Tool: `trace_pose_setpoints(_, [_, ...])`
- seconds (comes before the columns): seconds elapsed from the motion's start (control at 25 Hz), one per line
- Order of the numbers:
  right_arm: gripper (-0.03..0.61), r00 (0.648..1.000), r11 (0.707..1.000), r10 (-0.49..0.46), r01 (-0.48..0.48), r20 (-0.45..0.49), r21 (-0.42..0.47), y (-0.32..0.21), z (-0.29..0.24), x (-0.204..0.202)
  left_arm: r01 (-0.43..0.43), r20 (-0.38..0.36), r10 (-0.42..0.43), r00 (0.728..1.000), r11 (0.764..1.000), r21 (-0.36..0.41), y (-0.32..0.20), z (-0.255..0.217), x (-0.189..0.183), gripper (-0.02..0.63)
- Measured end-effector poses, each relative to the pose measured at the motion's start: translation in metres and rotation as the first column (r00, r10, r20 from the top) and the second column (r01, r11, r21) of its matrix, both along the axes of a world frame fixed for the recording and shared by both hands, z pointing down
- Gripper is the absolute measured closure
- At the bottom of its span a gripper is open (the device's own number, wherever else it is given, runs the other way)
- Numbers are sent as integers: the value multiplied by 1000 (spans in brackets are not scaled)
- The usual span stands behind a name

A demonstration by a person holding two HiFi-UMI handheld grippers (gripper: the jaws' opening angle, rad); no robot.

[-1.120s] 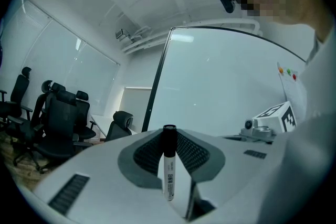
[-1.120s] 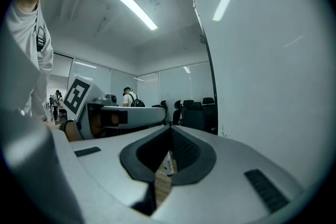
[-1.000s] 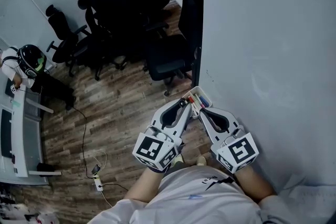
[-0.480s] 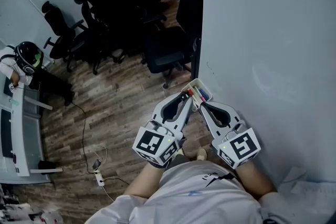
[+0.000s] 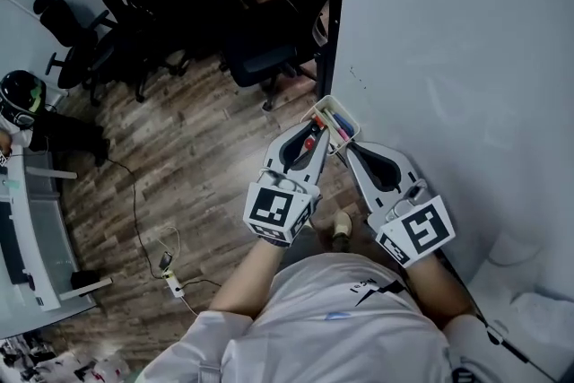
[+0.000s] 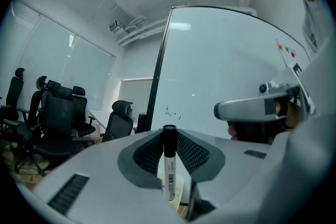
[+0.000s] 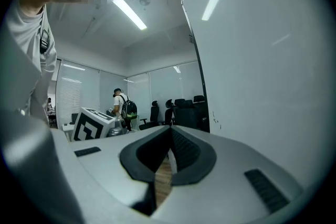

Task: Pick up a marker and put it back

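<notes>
A white marker [image 6: 169, 170] with a dark cap stands upright between the jaws of my left gripper [image 6: 169, 132], which is shut on it. From the head view its top end shows red [image 5: 309, 142] inside the left gripper [image 5: 321, 134], just left of the small white marker tray [image 5: 349, 113] fixed to the whiteboard [image 5: 448, 58]. Several other markers lie in that tray. My right gripper [image 5: 348, 148] sits just below the tray, close against the board, and its jaws [image 7: 169, 135] meet at the tips with nothing between them.
The whiteboard's black frame edge [image 5: 328, 31] runs up from the tray. Black office chairs [image 5: 251, 49] crowd the wooden floor beyond. A cable and power strip [image 5: 172, 284] lie on the floor at the left. A person with a backpack [image 7: 122, 107] stands far off.
My left gripper has sunk with the marker still in its jaws and now sits beside the tray. The right gripper has dropped slightly. The head view has tilted.
</notes>
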State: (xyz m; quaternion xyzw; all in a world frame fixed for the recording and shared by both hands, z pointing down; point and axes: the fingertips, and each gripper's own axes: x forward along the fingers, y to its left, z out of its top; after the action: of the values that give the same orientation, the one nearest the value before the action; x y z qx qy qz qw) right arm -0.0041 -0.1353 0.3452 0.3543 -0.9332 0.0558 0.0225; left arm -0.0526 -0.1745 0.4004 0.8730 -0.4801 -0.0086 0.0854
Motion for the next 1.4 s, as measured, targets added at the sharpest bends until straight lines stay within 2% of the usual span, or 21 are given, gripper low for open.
trace_pose_setpoints(0.32, [565,997,994,79,-80,-18,-76,-17,42,-4,-82,46,82,996,997,1,-22,62,9,532])
trace_pose_setpoints(0.76, [566,980,971,193,-199,-55,-135,-17,75,10,-189,99,196,976,979,-74,-33,118,23,532])
trace_pose_setpoints(1.08, [566,971,961,233,-238,-51,-143,-21,73,13,-256,133,264,955,964,-75,-39,121,35,532])
trace_pose_setpoints(1.4, [566,974,964,224,-228,-46,-138,-25,72,6,-221,143,225,964,974,-42,-53,110,21,506])
